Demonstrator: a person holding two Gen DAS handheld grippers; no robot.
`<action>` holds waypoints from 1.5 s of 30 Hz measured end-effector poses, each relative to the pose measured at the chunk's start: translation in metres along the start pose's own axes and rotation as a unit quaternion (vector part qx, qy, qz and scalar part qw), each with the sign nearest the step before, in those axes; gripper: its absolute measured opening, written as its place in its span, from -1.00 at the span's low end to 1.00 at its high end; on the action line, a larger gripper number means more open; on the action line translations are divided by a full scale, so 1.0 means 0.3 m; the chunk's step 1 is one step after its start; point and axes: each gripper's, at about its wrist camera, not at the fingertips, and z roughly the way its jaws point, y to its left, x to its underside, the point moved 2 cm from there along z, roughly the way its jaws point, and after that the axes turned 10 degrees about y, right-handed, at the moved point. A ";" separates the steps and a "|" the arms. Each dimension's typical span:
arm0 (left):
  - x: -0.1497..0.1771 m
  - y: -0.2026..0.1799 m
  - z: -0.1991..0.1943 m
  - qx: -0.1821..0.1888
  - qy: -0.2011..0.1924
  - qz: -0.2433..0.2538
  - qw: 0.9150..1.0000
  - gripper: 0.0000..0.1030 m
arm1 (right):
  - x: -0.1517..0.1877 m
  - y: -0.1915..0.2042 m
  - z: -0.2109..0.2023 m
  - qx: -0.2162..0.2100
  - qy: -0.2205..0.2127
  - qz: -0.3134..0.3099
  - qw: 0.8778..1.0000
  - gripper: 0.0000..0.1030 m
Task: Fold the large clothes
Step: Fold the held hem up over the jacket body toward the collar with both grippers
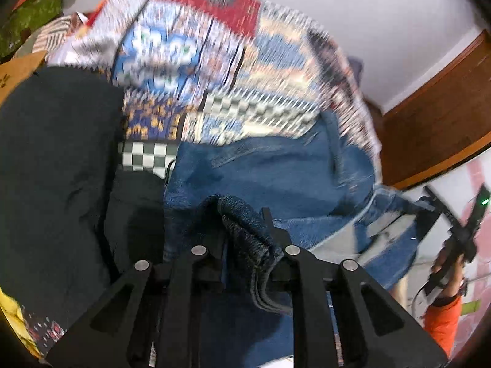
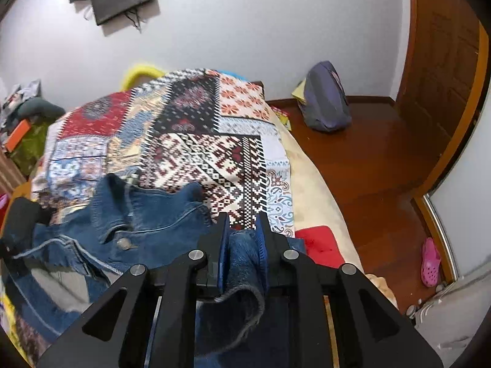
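Observation:
A blue denim jacket (image 1: 276,174) hangs over a bed with a patchwork bedspread (image 1: 214,70). My left gripper (image 1: 242,224) is shut on a bunched fold of its denim. In the right wrist view my right gripper (image 2: 242,224) is shut on another thick fold of the same jacket (image 2: 147,220), whose collar and button show to the left. The jacket stretches between the two grippers. The right gripper and the hand holding it also show at the right edge of the left wrist view (image 1: 457,239). The left wrist view is motion-blurred.
A dark garment (image 1: 58,168) lies left of the jacket. The bedspread (image 2: 196,141) covers the bed. A red cloth (image 2: 319,242) lies at the bed's near edge. A purple backpack (image 2: 326,98) and a pink clog (image 2: 431,260) sit on the wooden floor.

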 end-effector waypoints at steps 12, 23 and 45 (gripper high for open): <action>0.050 -0.065 -0.160 -0.018 -0.038 0.043 0.998 0.05 | 0.053 0.021 -0.189 -0.005 -0.012 -0.057 0.998 0.03; 0.184 -0.083 -0.336 -0.080 -0.116 0.062 0.988 0.65 | 0.269 0.174 -0.308 -0.011 -0.029 -0.166 0.986 0.53; 0.019 -0.077 0.161 -0.167 -0.030 0.077 0.983 0.67 | 0.337 0.206 0.194 -0.085 0.109 -0.063 0.988 0.54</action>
